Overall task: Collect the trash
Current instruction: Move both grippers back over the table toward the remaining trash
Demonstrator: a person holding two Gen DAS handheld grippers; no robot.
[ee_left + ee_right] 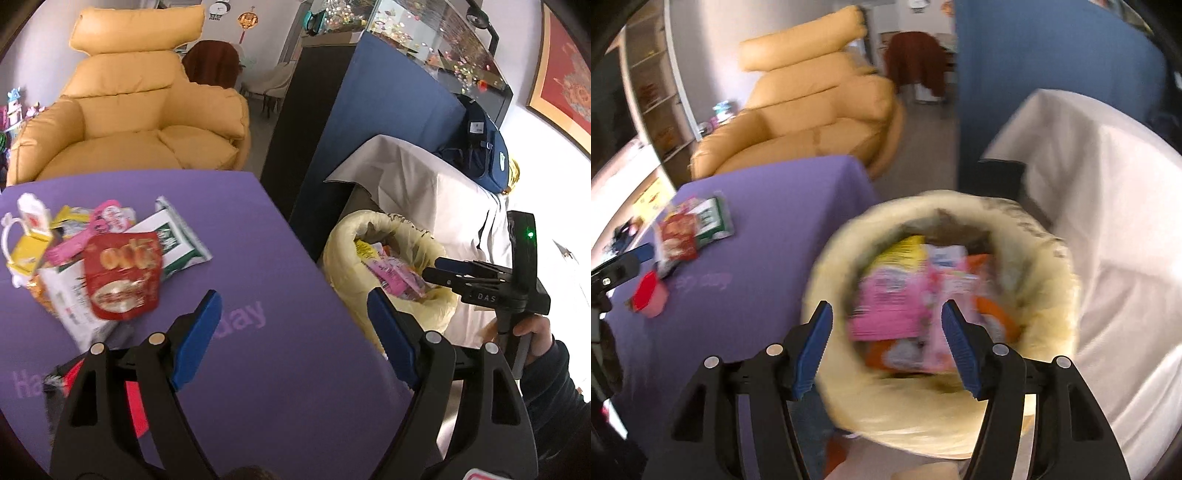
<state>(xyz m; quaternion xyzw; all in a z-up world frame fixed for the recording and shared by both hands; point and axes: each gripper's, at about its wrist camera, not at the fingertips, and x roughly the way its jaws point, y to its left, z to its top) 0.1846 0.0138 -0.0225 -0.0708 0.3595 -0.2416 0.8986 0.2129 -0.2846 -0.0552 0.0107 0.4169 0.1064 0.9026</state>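
We saw a matt purple tablecloth (288, 258) under glossy foil snack wrappers (122, 273), and the bin's thin yellow plastic liner (343, 258) looked crinkly and slightly shiny. The armchair (147, 110) had smooth yellow leather-like upholstery, a soft white sheet (424, 184) hung matt, and both grippers showed matt black plastic with ribbed blue pads (199, 332)

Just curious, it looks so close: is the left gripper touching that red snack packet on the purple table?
Apart. In the left wrist view the left gripper hangs open, and bare purple table shows between its fingers and the red snack packet.
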